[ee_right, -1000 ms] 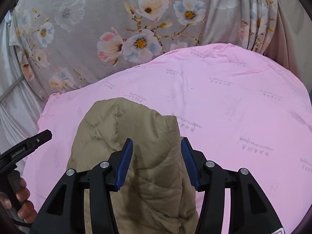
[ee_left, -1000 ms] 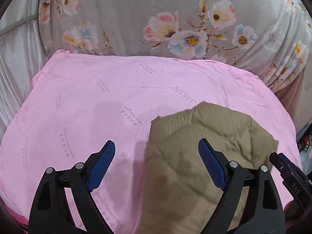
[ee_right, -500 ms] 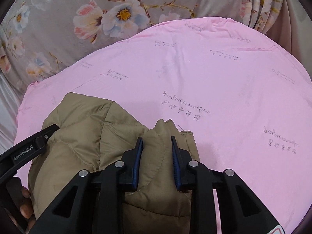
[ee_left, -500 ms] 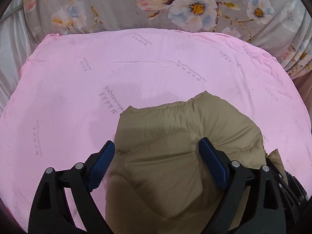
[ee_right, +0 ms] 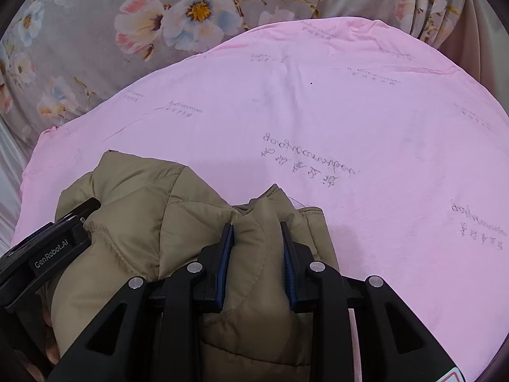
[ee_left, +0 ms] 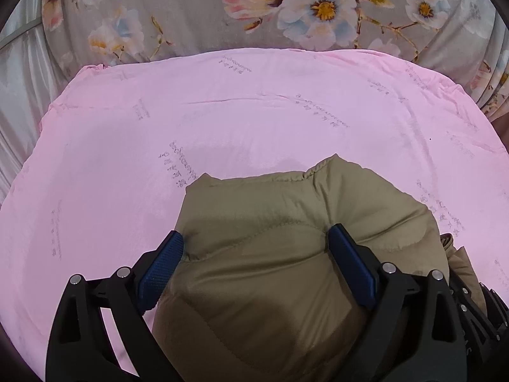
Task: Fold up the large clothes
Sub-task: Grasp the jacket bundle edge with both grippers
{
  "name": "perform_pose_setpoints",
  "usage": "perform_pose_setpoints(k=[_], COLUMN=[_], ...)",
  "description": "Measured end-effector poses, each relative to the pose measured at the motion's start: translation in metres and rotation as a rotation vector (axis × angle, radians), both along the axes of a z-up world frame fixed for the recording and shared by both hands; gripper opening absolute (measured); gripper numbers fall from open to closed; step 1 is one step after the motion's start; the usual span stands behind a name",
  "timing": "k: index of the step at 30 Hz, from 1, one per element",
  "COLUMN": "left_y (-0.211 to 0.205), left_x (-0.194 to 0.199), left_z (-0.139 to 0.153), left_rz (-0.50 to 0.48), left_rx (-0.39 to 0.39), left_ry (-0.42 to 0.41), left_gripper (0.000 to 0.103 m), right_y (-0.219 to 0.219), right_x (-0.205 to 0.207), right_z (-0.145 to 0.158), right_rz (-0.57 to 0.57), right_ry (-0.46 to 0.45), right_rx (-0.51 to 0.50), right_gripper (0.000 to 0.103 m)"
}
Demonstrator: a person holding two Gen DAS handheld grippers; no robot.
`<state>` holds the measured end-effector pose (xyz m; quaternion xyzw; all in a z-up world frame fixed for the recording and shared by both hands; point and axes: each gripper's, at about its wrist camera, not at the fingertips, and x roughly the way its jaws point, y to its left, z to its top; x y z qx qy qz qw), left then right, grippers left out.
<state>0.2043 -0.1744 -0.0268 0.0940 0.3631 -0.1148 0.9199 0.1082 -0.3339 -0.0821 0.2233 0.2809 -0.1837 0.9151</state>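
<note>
A tan quilted jacket [ee_left: 366, 197] lies bunched on the pink sheet [ee_left: 222, 111], near its front edge. My left gripper [ee_left: 256, 234] straddles a puffy part of it; the jaws are wide and opening, with padding bulging between the blue pads [ee_left: 160, 265]. In the right wrist view the jacket [ee_right: 133, 191] fills the lower left. My right gripper [ee_right: 256, 226] is shut on a raised fold of it, near the collar edge. The left gripper's body [ee_right: 54, 254] shows at the left, pushed into the jacket.
Grey floral fabric [ee_left: 191, 9] hangs behind the far edge of the pink sheet [ee_right: 381, 127]. Pale curtain folds [ee_left: 19, 95] run down the left side. A person's fingers [ee_right: 51, 343] show under the left gripper.
Both grippers came down onto the jacket. The right jaws narrowed and pinched a fold. The jacket now sits bunched between and under the grippers, and the left jaws stayed wide.
</note>
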Motion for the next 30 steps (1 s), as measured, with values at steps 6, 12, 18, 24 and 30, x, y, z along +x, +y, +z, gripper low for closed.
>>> perform_pose_setpoints(k=[6,12,18,24,30], left_y=[-0.004,-0.007,-0.009,-0.009,0.003], left_x=[-0.003,-0.005,-0.005,-0.006,-0.006], left_z=[-0.004,-0.006,-0.009,-0.010,-0.004], left_rz=[0.011,0.023,0.031,0.032,0.013], left_rx=[0.023,0.041,0.058,0.059,0.005], left_ry=[-0.040,-0.073,-0.095,-0.101,-0.061], left_gripper=[0.091,0.091,0.091,0.091,0.092], right_y=[-0.001,-0.003,-0.003,0.000,-0.009], right_x=[0.001,0.002,0.003,0.002,-0.005], right_z=[-0.001,-0.002,-0.002,-0.003,0.000], right_rz=[0.000,-0.007,-0.016,-0.016,0.012], right_ry=[-0.003,-0.005,-0.012,-0.017,-0.042], right_rx=[-0.004,-0.011,-0.020,-0.018,0.015], right_gripper=[0.027,0.027,0.027,0.027,0.028])
